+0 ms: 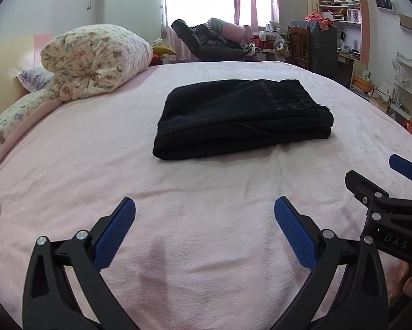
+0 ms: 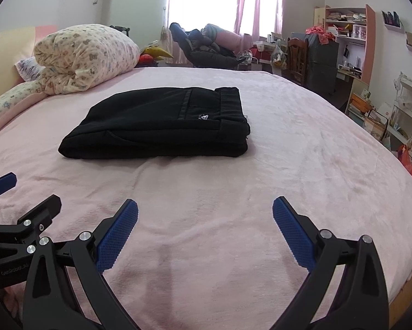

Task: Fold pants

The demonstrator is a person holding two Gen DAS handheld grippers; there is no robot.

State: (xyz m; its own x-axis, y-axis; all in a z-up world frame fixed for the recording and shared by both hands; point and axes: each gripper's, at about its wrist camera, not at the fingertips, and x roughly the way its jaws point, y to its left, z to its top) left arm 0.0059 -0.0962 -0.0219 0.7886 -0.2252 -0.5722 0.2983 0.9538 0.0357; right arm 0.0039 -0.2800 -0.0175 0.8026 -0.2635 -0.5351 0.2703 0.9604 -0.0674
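The pants [image 1: 241, 118] lie far out in the middle of the bed [image 1: 195, 236], folded into a neat black stack. Left gripper [image 1: 204, 206] & right gripper [image 2: 205, 206] hang near, both wide open, holding nothing. Job looks done; maybe nothing left.

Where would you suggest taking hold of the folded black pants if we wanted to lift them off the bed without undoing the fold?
Probably grip the folded black pants at the thick near edge, coming in low from the front. All layers stack there in one rounded bundle facing both open grippers, left gripper and right gripper; the waistband end on the right looks looser. The pink blanket gives underneath.
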